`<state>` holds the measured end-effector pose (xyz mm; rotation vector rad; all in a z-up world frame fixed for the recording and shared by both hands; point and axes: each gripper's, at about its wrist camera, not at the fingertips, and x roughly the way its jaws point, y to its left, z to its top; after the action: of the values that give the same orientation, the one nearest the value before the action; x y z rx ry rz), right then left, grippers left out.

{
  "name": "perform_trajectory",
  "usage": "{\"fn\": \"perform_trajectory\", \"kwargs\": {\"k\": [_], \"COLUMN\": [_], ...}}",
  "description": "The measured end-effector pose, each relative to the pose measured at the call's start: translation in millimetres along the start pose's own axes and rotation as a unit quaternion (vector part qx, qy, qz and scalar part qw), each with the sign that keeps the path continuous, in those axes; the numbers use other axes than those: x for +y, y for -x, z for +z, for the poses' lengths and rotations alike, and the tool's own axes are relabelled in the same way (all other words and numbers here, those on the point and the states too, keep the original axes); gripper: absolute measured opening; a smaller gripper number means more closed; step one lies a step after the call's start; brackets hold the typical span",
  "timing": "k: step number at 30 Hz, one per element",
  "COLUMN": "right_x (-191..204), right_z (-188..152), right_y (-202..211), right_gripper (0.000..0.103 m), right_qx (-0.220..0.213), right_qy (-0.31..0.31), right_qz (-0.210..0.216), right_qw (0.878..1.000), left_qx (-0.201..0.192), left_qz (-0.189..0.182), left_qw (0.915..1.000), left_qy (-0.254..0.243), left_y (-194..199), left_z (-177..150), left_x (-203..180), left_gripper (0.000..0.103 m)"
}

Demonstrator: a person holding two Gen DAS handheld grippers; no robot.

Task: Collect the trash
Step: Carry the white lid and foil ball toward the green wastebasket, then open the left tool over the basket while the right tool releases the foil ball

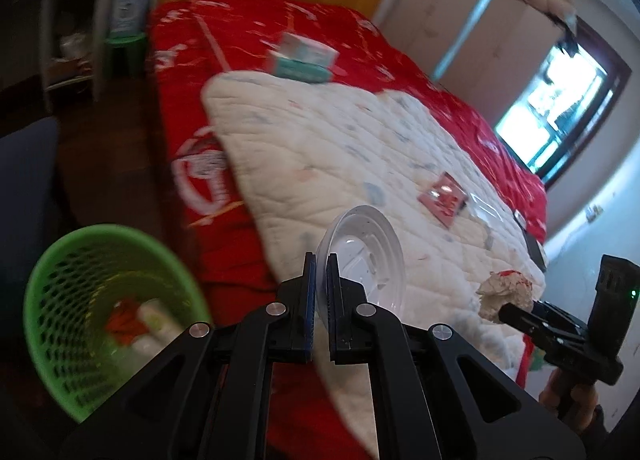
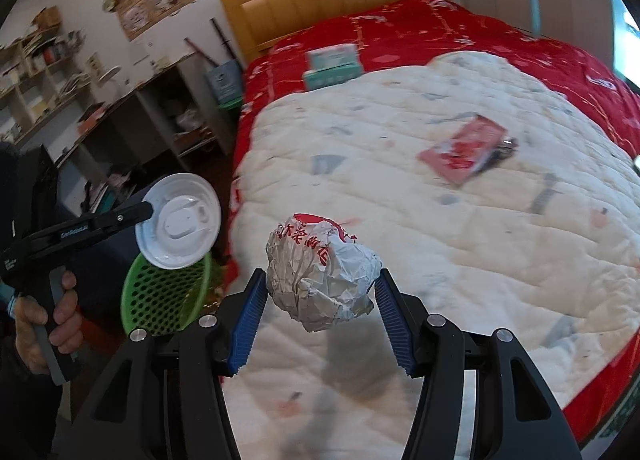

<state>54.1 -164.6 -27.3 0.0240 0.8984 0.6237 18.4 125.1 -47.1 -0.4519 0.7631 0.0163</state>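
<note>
A clear plastic lid (image 1: 362, 256) is pinched by its rim between the two fingers of the left tongs (image 1: 320, 260), which are pressed nearly together on it; in the right wrist view the lid hangs above a green mesh basket (image 2: 168, 296) on the floor left of the bed. One crumpled paper ball (image 2: 322, 272) with red print sits between the blue pads (image 2: 250, 312) of the right tongs (image 2: 320, 302), which are spread wide around it, each pad touching a side of the ball. It is held above the near part of a white quilt (image 2: 460, 228). One red packet (image 2: 464, 150) lies farther off on the quilt to the right. One teal and white box (image 2: 332, 66) rests far away on the red bedspread (image 2: 460, 28). The basket holds some scraps, red and white, too blurred to count.
</note>
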Motion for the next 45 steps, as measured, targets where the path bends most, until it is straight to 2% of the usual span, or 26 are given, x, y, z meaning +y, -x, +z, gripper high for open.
{"fn": "perform_trajectory", "kwargs": {"k": [7,12,20,27,31,32,33,36,45], "right_x": [40.7,63.8,89.2,101.7,110.4,112.1,114.4,118.8,141.8], "right_z": [2.6,2.5,3.0,0.7,-1.5,-1.7,-1.9,-0.8,-1.9], "right_y": [-10.8,-21.0,-33.8,-45.5,-48.8,-48.5,-48.5,-50.5,-64.4], "right_gripper": [0.054,0.055,0.055,0.056,0.056,0.056,0.056,0.056,0.056], "right_qx": [0.008,0.020,0.033,0.046,0.051,0.051,0.052,0.054,0.066], "right_qy": [0.027,0.045,0.065,0.076,0.084,0.085,0.087,0.091,0.111], "right_qz": [0.023,0.034,0.049,0.057,0.062,0.063,0.064,0.068,0.089], "right_qw": [0.999,0.998,0.996,0.994,0.993,0.993,0.993,0.992,0.988], "left_qx": [-0.027,-0.016,0.007,0.023,0.025,0.028,0.030,0.026,0.017], "left_qz": [0.064,0.107,0.145,0.164,0.150,0.149,0.150,0.149,0.168], "left_qw": [0.9969,0.9919,0.9843,0.9790,0.9777,0.9768,0.9761,0.9744,0.9709], "left_qy": [0.038,0.066,0.100,0.119,0.144,0.151,0.155,0.166,0.170], "left_y": [42.7,48.8,45.6,36.5,31.8,30.4,29.6,31.9,55.4], "left_z": [-21.8,-38.8,-59.7,-63.8,-68.1,-70.0,-71.8,-77.9,-89.9], "left_x": [61.1,100.6,139.9,157.4,168.5,171.9,174.1,179.4,183.5], "left_gripper": [0.003,0.004,0.004,0.005,0.007,0.011,0.019,0.028,0.029]}}
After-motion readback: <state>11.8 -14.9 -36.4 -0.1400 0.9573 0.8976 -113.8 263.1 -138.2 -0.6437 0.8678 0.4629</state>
